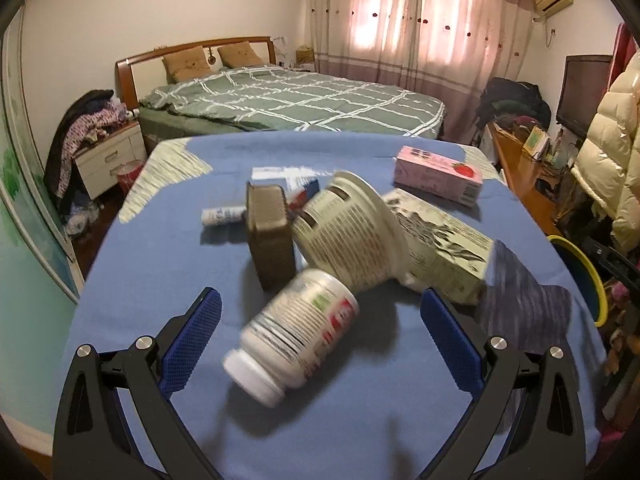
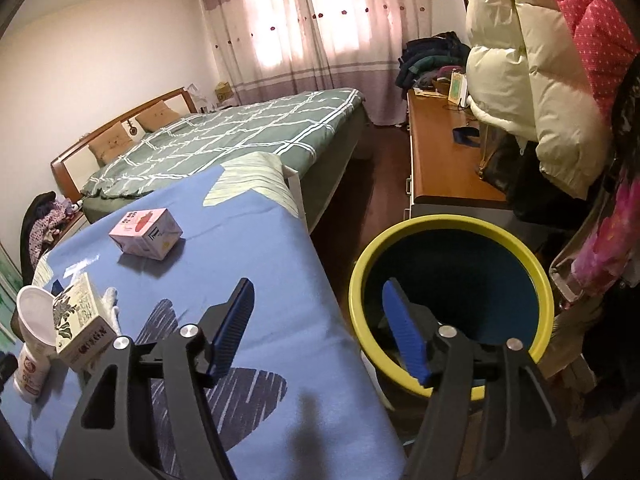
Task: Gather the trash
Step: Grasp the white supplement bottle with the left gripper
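Jaws: both apart, empty | left gripper (image 1: 320,312): bottle (image 1: 296,332) | right gripper (image 2: 320,332): bin (image 2: 452,236)

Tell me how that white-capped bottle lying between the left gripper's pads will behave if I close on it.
The bottle lies on its side, so it may roll on the blue cloth. Its rounded, glossy-looking wall could slip between the pads. It looks like light plastic and probably stiff.

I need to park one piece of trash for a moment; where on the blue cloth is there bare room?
Bare cloth lies between the pink carton and the table's edge by the yellow-rimmed bin. It is crowded around the white bottle, paper cup, brown box and printed carton.
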{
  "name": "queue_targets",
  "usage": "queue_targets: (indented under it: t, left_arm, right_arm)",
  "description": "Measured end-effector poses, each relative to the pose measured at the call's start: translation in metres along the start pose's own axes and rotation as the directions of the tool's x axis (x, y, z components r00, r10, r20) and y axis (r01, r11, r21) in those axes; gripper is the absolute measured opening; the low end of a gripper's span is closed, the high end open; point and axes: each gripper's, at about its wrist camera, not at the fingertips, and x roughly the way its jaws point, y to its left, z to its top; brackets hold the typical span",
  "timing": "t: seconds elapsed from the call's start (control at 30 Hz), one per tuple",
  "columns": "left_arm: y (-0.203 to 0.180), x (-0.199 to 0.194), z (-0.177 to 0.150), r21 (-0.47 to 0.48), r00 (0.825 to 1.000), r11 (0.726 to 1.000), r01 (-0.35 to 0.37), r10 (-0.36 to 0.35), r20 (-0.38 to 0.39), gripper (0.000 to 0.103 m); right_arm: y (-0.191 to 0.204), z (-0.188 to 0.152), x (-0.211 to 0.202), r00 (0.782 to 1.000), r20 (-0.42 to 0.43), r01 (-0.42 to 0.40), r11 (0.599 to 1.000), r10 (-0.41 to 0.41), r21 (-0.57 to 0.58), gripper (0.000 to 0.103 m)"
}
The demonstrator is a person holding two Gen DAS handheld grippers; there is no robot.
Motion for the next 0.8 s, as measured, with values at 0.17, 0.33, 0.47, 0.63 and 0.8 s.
queue_targets:
  t: [0.17, 0.33, 0.47, 0.63, 0.8]
  left_arm:
    - [0.008, 0.014, 0.001, 0.042, 0.999, 0.999, 0.017, -0.015, -0.034, 0.098]
    - [0.016, 0.026, -0.006, 0.080, 0.996, 0.995, 0.053, -0.047, -0.077, 0.094]
    - [0.020, 0.037, -0.012, 0.081, 0.988, 0.991, 0.108, -0.098, -0.119, 0.080]
    - [0.019, 0.047, -0.015, 0.084, 0.981, 0.986, 0.141, -0.128, -0.149, 0.067]
    - [0.021, 0.046, -0.016, 0.072, 0.980, 0.988, 0.139, -0.127, -0.154, 0.056]
  right_arm:
    - [-0.001, -0.001, 0.006, 1.000, -0.017, -0.011, 1.000, 0.011, 0.000, 0.065]
    - [0.000, -0.002, 0.007, 0.999, -0.028, -0.022, 1.000, 0.022, -0.005, 0.065]
    - [0.000, -0.002, 0.008, 0.999, -0.036, -0.027, 1.000, 0.026, -0.006, 0.065]
    - [0.000, -0.001, 0.010, 0.999, -0.041, -0.030, 1.000, 0.029, -0.005, 0.065]
    - [0.000, -0.001, 0.010, 0.999, -0.041, -0.030, 1.000, 0.030, -0.003, 0.065]
